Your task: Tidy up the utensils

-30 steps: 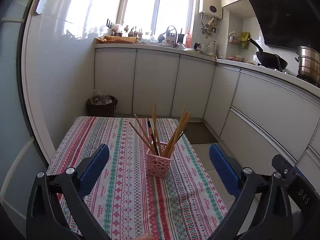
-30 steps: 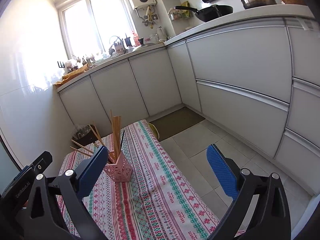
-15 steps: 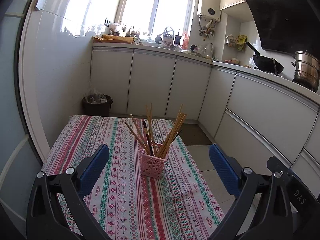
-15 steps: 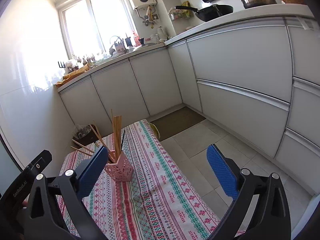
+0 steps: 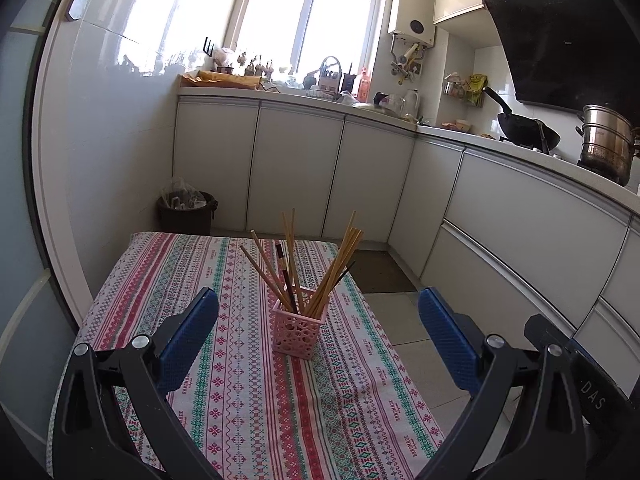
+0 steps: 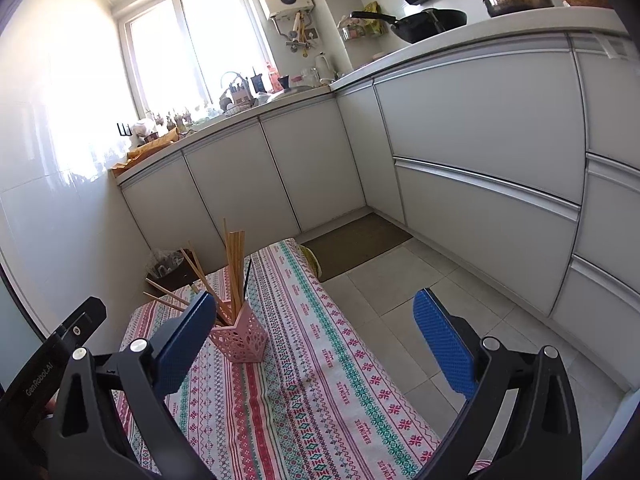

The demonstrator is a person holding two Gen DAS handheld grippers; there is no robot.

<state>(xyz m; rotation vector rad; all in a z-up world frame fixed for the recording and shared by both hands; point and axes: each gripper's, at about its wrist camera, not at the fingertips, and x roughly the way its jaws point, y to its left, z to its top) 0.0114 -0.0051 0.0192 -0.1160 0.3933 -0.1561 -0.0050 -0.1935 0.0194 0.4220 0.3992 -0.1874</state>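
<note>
A pink perforated holder stands upright on the patterned tablecloth, full of several wooden chopsticks and a dark one. My left gripper is open, held back from the holder with nothing between its blue pads. The right wrist view has the same holder at lower left, partly behind the left blue pad. My right gripper is open and empty too, pulled back to the right of the holder. The left gripper's black body shows at that view's left edge.
White kitchen cabinets run along the back and right walls. A dark bin stands beyond the table's far left corner. A brown mat lies on the tiled floor right of the table. A wok and steel pot sit on the counter.
My left gripper has drawn back and tilted up, so the holder sits lower and farther in its view. The right gripper has barely moved. Both stayed open.
</note>
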